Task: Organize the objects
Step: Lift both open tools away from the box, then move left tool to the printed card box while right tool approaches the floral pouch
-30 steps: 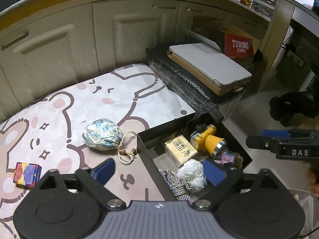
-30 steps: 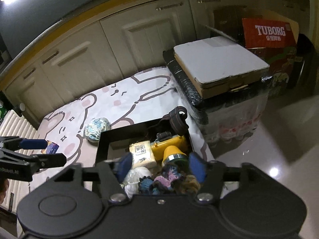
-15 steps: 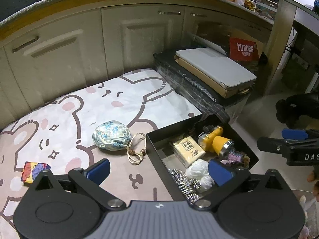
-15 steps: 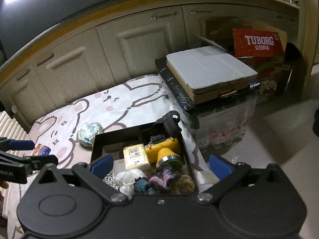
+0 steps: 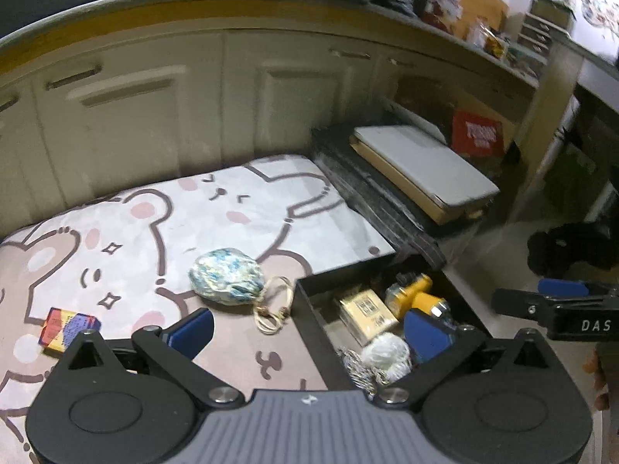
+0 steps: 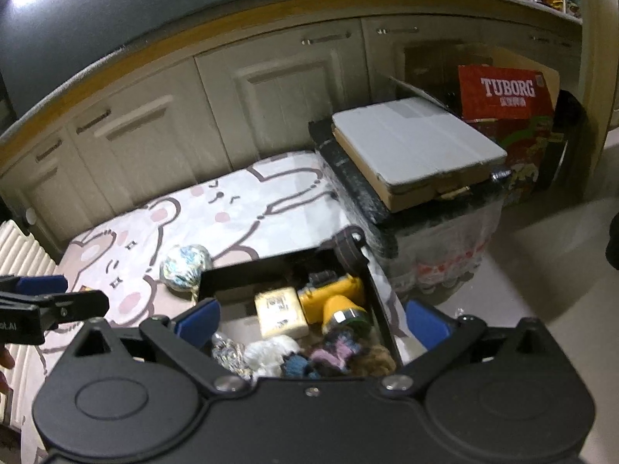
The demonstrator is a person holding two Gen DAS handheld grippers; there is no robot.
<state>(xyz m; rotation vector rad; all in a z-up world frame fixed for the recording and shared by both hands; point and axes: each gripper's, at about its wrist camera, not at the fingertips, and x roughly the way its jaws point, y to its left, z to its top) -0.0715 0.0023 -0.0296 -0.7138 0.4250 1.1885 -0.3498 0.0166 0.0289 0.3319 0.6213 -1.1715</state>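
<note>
A black box (image 5: 305,309) sits on the bear-print mat (image 5: 232,208). It holds a yellow flashlight (image 5: 416,295), a beige packet (image 5: 365,311), a white yarn ball (image 5: 387,352) and knitted pieces (image 6: 336,352). On the mat to its left lie a floral drawstring pouch (image 5: 226,276) and a small colourful box (image 5: 65,326). My left gripper (image 5: 309,332) hangs open and empty over the box's left wall. My right gripper (image 6: 312,324) is open above the box (image 6: 271,265), holding nothing. Each gripper shows in the other's view: right (image 5: 541,297), left (image 6: 58,294).
Cream cabinet doors (image 5: 154,123) back the mat. Right of it, a grey flat case (image 6: 414,147) lies on a black wrapped stack (image 6: 359,193), with a red Tuborg carton (image 6: 506,92) behind. Pale floor (image 6: 541,270) stretches to the right.
The right jaws have spread from narrow to wide over the knitted pieces. The left jaws widened slightly. Both grippers have drawn back, so the box and mat look smaller.
</note>
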